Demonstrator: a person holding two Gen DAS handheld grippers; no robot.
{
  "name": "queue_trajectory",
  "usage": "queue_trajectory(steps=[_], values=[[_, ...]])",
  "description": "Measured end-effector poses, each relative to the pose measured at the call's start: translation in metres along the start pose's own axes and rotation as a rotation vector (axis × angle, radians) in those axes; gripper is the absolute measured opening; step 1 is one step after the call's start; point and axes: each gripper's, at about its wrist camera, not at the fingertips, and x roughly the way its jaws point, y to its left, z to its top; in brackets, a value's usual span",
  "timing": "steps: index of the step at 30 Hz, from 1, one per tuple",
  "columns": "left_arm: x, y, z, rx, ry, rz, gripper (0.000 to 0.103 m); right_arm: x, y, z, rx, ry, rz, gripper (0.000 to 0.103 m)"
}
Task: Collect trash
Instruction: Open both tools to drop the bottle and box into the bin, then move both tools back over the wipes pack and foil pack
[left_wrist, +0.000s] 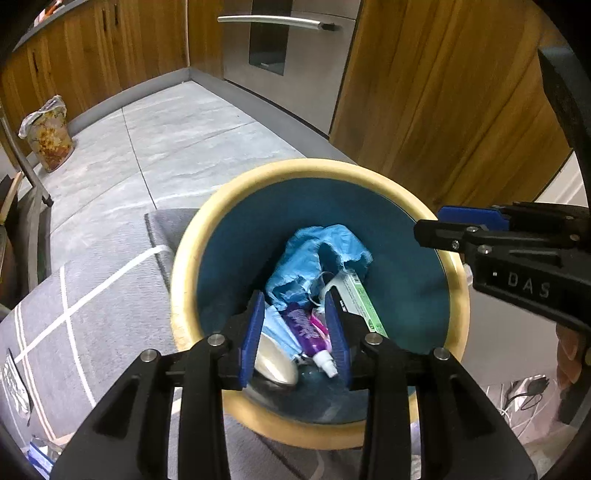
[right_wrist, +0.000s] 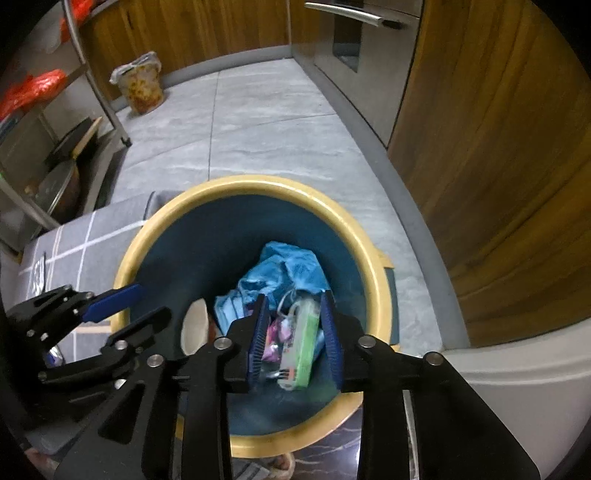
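Note:
A round bin with a yellow rim (left_wrist: 258, 181) and dark blue inside stands on the floor; it also shows in the right wrist view (right_wrist: 258, 182). In it lie a crumpled blue bag (left_wrist: 314, 254), a purple tube (left_wrist: 314, 339), a green and white box (left_wrist: 364, 302) and a pale rounded piece (left_wrist: 273, 363). My left gripper (left_wrist: 297, 306) is open above the bin's mouth and holds nothing. My right gripper (right_wrist: 295, 306) is open over the bin, above the green box (right_wrist: 304, 339) and the blue bag (right_wrist: 280, 273), and holds nothing. Each gripper shows in the other's view.
A grey rug with white lines (left_wrist: 85, 295) lies left of the bin. Wooden cabinets (left_wrist: 443, 92) and a steel oven (left_wrist: 288, 48) stand behind. A lined small bin (left_wrist: 48, 136) stands by the far cabinets. A metal rack (right_wrist: 44, 155) stands at left.

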Motion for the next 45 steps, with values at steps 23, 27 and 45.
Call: queue_trajectory(steps=[23,27,45], values=[[-0.131,0.074,-0.047,-0.073,-0.174,0.157,0.092,-0.095,0.075,-0.008,-0.081,-0.284,0.082,0.094],[-0.157,0.092,-0.062,-0.080,-0.193,0.185,0.093,-0.104,0.092,-0.014,-0.107,-0.298,0.092,0.095],[-0.251,0.210,-0.153,-0.320,-0.219,0.355,0.096,-0.097,0.225,-0.047,-0.348,-0.242,0.194,0.095]])
